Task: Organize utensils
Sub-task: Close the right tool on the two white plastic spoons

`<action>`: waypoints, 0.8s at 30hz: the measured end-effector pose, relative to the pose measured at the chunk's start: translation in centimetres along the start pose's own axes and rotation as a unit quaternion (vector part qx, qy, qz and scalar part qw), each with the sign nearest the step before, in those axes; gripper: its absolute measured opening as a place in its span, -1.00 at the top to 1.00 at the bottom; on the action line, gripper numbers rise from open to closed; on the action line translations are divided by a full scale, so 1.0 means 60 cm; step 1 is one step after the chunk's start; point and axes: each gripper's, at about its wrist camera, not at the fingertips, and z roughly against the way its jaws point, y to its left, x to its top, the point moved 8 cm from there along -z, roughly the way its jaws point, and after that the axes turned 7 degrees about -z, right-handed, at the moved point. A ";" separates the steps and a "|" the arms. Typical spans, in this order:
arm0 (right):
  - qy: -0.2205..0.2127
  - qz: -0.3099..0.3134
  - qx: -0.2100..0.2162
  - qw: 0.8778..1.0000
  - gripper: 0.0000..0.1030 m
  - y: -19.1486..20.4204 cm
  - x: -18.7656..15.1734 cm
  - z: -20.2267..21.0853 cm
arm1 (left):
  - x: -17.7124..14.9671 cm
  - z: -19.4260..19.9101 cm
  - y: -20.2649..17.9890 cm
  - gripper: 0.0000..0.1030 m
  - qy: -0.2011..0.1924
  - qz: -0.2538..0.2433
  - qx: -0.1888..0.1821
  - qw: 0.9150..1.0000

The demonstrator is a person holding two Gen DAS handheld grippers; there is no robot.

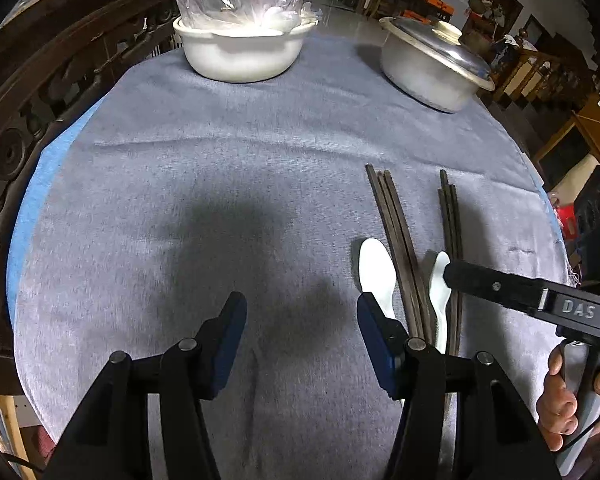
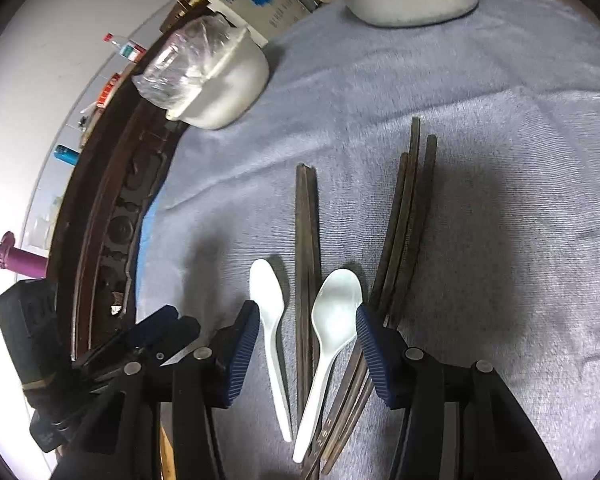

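White plastic spoons (image 2: 336, 312) and dark wooden chopsticks (image 2: 306, 240) are lying low centre on the grey cloth (image 2: 480, 120), between the right gripper's (image 2: 306, 344) open jaws; the left gripper (image 1: 302, 344) is hovering open, empty.

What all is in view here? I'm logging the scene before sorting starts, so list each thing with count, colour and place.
spoons: two, white plastic, lying on the cloth among the chopsticks, bowls pointing away
chopsticks: two dark brown bundles, one between the spoons, one right of them; exact count unclear
white bowl: one, far left of the table, holding a clear plastic bag
metal pot: one, silver, lidded, far right
tablecloth: one, grey-blue, covering the table
wooden railing: dark brown, along the table's left edge
left gripper: black with blue pads, open, over bare cloth
right gripper: same, open, over the spoons
hand: one, holding the right gripper's handle
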 end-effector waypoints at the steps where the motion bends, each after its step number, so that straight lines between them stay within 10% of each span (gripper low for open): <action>1: 0.005 0.002 -0.013 1.000 -0.07 -0.002 0.000 -0.006 | 0.000 -0.002 0.002 -0.14 0.001 -0.001 0.001 1.000; 8: 0.015 0.039 -0.052 0.998 -0.11 0.008 0.008 -0.026 | 0.000 -0.014 0.011 -0.14 0.009 -0.001 0.002 1.000; 11: 0.016 0.065 -0.090 0.994 0.74 0.001 0.007 -0.031 | 0.004 -0.016 0.009 -0.14 0.011 -0.002 0.001 1.000; 20: -0.034 0.041 -0.022 0.998 0.88 -0.025 0.006 0.018 | 0.034 -0.041 -0.035 -0.12 -0.001 -0.022 -0.018 1.000; 24: -0.070 0.024 0.000 0.997 0.89 -0.046 0.006 0.058 | 0.045 -0.068 -0.056 0.23 0.006 -0.027 -0.036 0.999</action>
